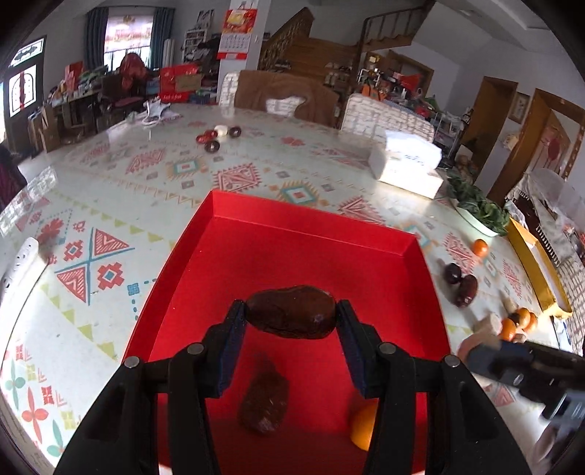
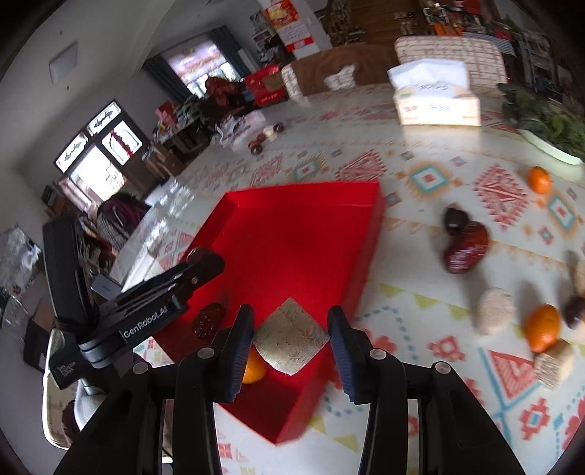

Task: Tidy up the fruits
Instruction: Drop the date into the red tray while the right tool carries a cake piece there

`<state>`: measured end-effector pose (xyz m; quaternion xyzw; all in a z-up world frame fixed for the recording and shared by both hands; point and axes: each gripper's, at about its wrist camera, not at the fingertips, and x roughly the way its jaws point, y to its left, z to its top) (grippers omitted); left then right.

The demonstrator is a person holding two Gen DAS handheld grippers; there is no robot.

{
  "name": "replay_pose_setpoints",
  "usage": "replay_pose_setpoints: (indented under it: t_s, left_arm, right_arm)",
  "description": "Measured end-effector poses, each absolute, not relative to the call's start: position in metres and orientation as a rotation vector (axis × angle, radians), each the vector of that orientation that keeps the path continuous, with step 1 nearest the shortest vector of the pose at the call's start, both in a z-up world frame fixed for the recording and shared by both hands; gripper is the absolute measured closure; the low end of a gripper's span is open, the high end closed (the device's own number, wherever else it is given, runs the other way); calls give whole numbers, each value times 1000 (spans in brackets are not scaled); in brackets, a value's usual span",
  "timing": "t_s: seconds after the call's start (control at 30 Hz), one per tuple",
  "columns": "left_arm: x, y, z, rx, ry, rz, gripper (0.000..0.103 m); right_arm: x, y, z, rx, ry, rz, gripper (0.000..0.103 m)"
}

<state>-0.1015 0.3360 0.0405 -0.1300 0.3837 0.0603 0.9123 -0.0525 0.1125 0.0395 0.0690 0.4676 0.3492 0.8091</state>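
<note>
A cluttered living room with a wall calendar (image 1: 234,34) and a wooden staircase lies behind the bench (image 1: 153,171), which wears a cloth patterned in red and teal. The only writing that reads clearly is "GenRobot.AI" on the body of the left claw (image 2: 199,257), seen from the right wrist view.

The red tray (image 1: 310,226) sits on the bench under both claws. In the left wrist view it holds a dark date (image 1: 263,398) and part of an orange (image 1: 363,425) low in the near end. The left claw (image 1: 291,314) is clenched on another date (image 1: 291,311) above the tray.

Only the right wrist view shows the right claw (image 2: 290,338) gripping a pale square cracker (image 2: 290,336) over the tray's near corner. Out on the cloth beside the tray lie two dark dates (image 2: 464,243), oranges (image 2: 543,327) and round crackers (image 2: 495,310). A tissue box (image 2: 437,98) and a dish of greens (image 2: 548,135) stand farther back.
</note>
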Motion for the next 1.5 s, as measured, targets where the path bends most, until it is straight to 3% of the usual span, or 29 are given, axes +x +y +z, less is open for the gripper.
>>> replay_pose_setpoints:
  t_s: [0.43, 0.5, 0.9, 1.1, 1.27, 1.5]
  left_arm:
    - [-94, 354, 28, -346, 828, 117, 53]
    - [-96, 357, 30, -359, 819, 114, 46]
    - [-141, 354, 68, -424, 694, 121, 40]
    - [-170, 317, 92, -426, 636, 55, 34]
    - [-188, 280, 107, -424, 597, -7, 29]
    - [-201, 231, 113, -411, 598, -67, 27]
  right_arm:
    - [-39, 158, 11, 71, 1046, 745, 56]
    - [-40, 157, 13, 75, 1043, 740, 56]
    - [-59, 134, 46, 63, 910, 735, 56]
    - [-69, 102, 56, 91, 848, 688, 53]
    - [-73, 50, 60, 152, 791, 574, 41]
    - [-72, -64, 54, 275, 809, 436, 41]
